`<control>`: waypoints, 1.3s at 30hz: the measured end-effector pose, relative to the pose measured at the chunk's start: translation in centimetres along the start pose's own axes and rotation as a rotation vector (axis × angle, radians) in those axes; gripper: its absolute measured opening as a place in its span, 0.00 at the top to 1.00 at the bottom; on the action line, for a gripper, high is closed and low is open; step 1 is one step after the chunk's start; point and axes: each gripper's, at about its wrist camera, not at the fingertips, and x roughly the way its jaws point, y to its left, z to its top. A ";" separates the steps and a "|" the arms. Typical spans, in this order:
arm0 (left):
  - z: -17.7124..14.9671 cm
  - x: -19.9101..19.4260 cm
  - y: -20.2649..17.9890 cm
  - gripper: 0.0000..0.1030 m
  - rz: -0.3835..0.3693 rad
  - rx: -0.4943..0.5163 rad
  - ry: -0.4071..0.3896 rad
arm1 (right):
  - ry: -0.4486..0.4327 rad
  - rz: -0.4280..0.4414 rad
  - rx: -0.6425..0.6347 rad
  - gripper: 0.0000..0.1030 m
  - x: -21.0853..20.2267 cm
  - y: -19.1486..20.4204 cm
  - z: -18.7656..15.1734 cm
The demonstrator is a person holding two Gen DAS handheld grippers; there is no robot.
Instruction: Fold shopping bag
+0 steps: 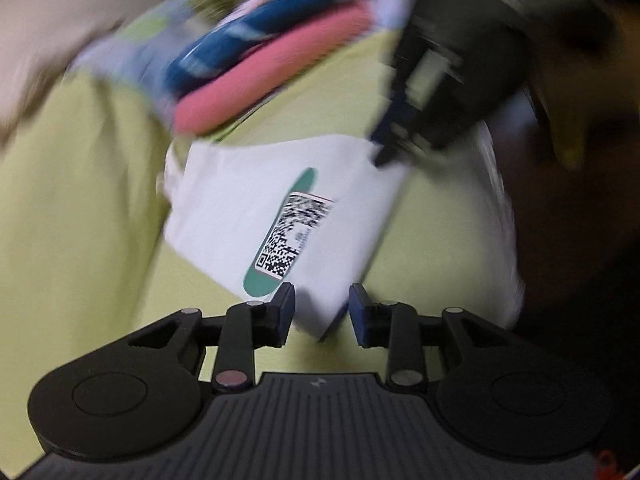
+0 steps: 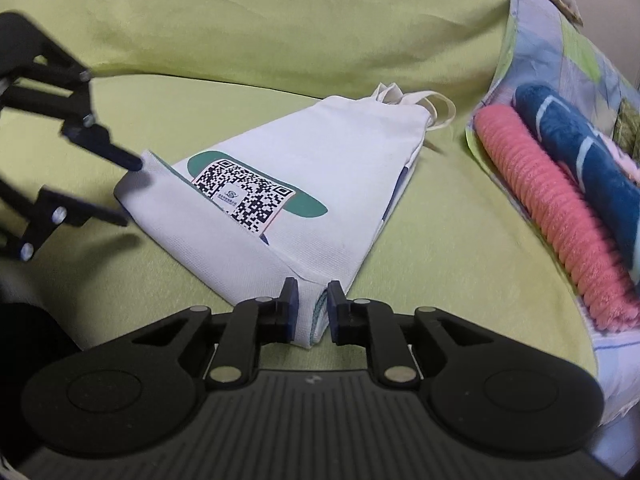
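A white cloth shopping bag (image 2: 320, 184) lies folded flat on the green bed cover (image 2: 248, 32), its QR-code print (image 2: 244, 190) facing up and its handles (image 2: 424, 104) at the far end. My right gripper (image 2: 312, 308) is shut on the bag's near folded corner. My left gripper (image 2: 128, 192) is open at the bag's left corner, its upper finger touching the edge. The left wrist view is motion-blurred. In it the bag (image 1: 248, 208) sits ahead, one corner between the open fingers of my left gripper (image 1: 322, 308), and my right gripper (image 1: 384, 152) is at the bag's far corner.
A pink ribbed roll (image 2: 560, 216) and a blue rolled towel (image 2: 584, 152) lie on a patterned sheet (image 2: 560, 52) to the right of the bag. The green cover rises into a cushion behind. Both rolls (image 1: 272, 76) appear beyond the bag in the left wrist view.
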 end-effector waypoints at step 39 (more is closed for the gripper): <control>-1.2 4.5 5.2 0.72 -0.354 0.130 -0.035 | -0.275 0.159 -1.124 0.78 1.4 -0.4 -4.6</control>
